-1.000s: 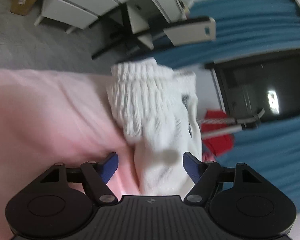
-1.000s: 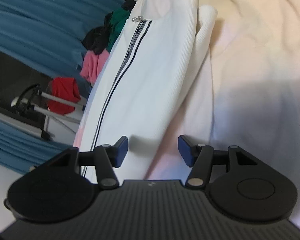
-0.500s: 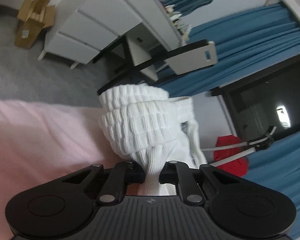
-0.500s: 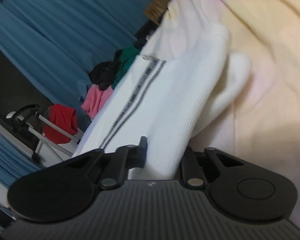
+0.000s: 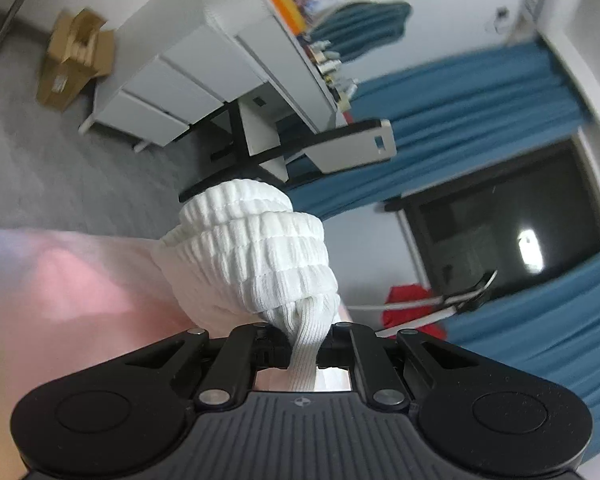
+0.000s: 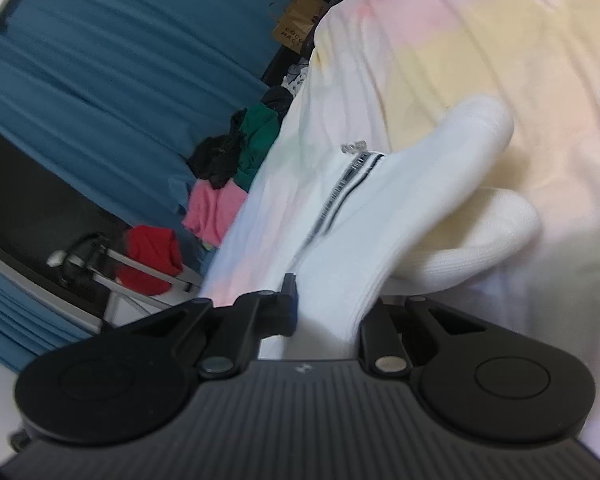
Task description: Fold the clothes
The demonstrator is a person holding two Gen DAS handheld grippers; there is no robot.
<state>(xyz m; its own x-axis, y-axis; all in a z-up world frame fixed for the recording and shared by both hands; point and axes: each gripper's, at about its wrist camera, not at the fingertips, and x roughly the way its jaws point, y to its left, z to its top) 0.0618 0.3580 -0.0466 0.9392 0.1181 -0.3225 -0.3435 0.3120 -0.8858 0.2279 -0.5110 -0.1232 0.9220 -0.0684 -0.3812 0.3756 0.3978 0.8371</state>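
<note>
Nearest the left wrist camera, the left gripper (image 5: 306,338) is clamped on a thin pinch of a white ribbed knit garment (image 5: 260,256), whose gathered hem bunches up just beyond the jaws. On the other side, the right gripper (image 6: 326,314) is closed on a thicker fold of the same garment (image 6: 384,216), beside its black-edged zipper (image 6: 342,196). The garment lies part raised over the pastel bedsheet (image 6: 480,40). It looks light, soft and stretchy, likely to sag between the holds, so firm seams or hem corners suit best. Farther off stand a white drawer unit (image 5: 188,68) and blue curtains (image 5: 480,108).
</note>
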